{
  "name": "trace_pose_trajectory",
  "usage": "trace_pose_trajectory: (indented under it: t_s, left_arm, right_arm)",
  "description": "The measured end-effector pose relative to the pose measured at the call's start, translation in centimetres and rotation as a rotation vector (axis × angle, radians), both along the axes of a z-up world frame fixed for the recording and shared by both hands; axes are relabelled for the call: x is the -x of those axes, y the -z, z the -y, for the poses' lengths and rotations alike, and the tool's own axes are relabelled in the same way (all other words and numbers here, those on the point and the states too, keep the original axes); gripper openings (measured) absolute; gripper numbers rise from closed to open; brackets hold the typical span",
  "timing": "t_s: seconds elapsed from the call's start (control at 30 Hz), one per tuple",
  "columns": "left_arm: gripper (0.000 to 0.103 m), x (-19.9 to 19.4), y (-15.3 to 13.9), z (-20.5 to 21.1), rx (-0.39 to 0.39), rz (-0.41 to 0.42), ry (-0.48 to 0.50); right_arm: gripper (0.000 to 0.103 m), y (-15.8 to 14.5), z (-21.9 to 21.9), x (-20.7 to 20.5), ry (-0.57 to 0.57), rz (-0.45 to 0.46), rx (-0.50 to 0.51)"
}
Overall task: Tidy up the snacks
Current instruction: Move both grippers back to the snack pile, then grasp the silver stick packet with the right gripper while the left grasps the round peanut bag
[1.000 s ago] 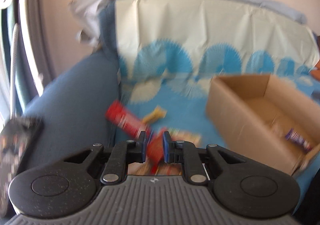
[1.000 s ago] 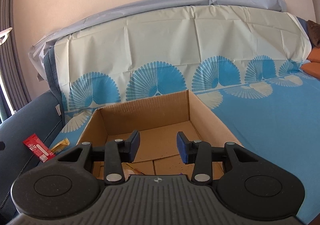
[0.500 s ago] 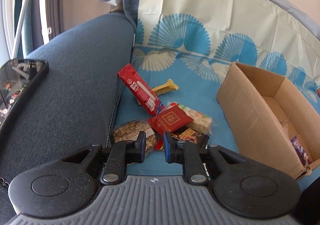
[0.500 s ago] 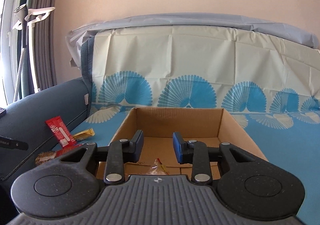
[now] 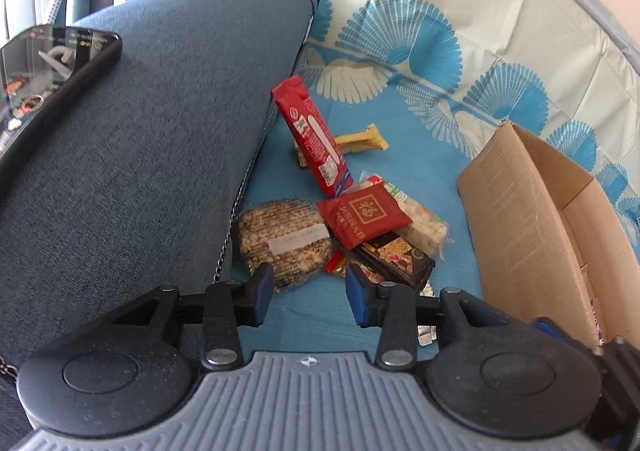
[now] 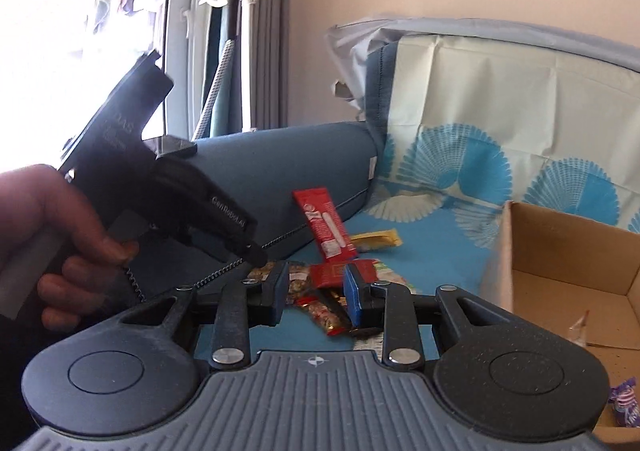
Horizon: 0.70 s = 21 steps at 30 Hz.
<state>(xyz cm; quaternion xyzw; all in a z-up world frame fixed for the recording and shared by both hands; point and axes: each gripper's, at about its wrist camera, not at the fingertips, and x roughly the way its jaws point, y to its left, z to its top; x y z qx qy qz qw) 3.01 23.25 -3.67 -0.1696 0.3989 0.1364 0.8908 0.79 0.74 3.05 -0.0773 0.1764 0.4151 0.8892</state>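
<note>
Tilting down over snack pile, left gripper opening, empty

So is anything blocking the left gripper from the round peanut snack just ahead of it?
Nothing visible does. The left gripper, its jaws opening and with nothing between them, hangs just short of the round peanut snack, with only bare blue cover between. The red square packet lies beside the snack, at most touching its right edge.

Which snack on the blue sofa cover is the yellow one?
The small yellow bar, lying farthest back, partly behind the long red bar. The other snacks in the pile are red, brown, dark or pale.
</note>
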Motion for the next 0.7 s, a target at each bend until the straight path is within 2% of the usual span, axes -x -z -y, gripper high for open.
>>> trace_pose_trajectory:
  t_s: [0.17, 0.2, 0.23, 0.27, 0.33, 0.43, 0.53, 0.7]
  left_arm:
    - [0.06, -1.8, 0.9, 0.6, -0.004, -0.094, -0.017]
    - [0.068, -2.1, 1.0, 0.6, 0.008, -0.104, -0.028]
    - [0.077, -2.5, 1.2, 0.6, 0.026, -0.107, -0.04]
    - [0.081, -2.9, 1.3, 0.7, 0.041, -0.104, -0.059]
    - [0.09, -3.8, 1.7, 1.0, 0.042, -0.108, -0.115]
    - [0.096, -5.4, 2.5, 1.2, 0.032, -0.129, -0.217]
    - [0.097, -7.0, 3.6, 1.1, 0.014, -0.169, -0.296]
    - [0.099, -9.4, 5.4, 0.5, 0.004, -0.231, -0.348]
  right_arm:
    - [0.036, 2.8, -1.6, -3.8, 0.102, -0.104, 0.078]
    - [0.037, 3.4, -1.7, -4.5, 0.125, -0.126, 0.085]
    - [0.047, 3.8, -2.0, -4.9, 0.132, -0.123, 0.103]
    - [0.051, 4.1, -2.4, -5.2, 0.124, -0.12, 0.119]
    - [0.053, 4.7, -3.1, -5.9, 0.118, -0.144, 0.128]
    - [0.055, 5.5, -3.8, -7.0, 0.157, -0.159, 0.168]
    - [0.055, 6.3, -4.2, -8.5, 0.176, -0.212, 0.195]
    - [0.055, 7.8, -4.7, -10.0, 0.185, -0.291, 0.255]
